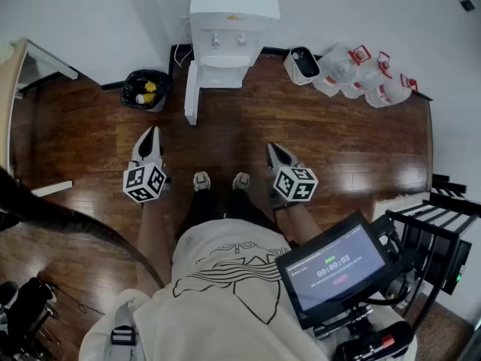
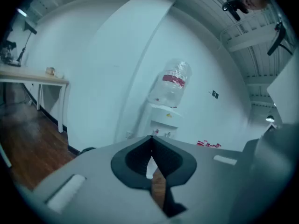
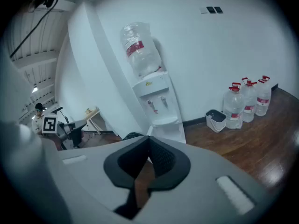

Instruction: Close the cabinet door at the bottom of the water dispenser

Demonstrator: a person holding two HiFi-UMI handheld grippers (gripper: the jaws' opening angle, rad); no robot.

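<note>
Water dispenser (image 1: 233, 32) stands at the wall with its bottom cabinet door (image 1: 191, 92) swung open; the red label on its bottle (image 3: 138, 48) is unreadable. Black bin (image 1: 146, 89) beside it holds yellow items. Left gripper (image 1: 152, 135) and right gripper (image 1: 276, 153) jaws are clenched on nothing; screen (image 1: 334, 265) reads 00:00:03.

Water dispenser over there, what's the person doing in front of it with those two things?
A person stands facing the water dispenser, a tool in each hand. The left tool and the right tool are both shut and empty, pointing toward it. The dispenser's bottom cabinet door hangs open, and neither tool touches it yet.
</note>
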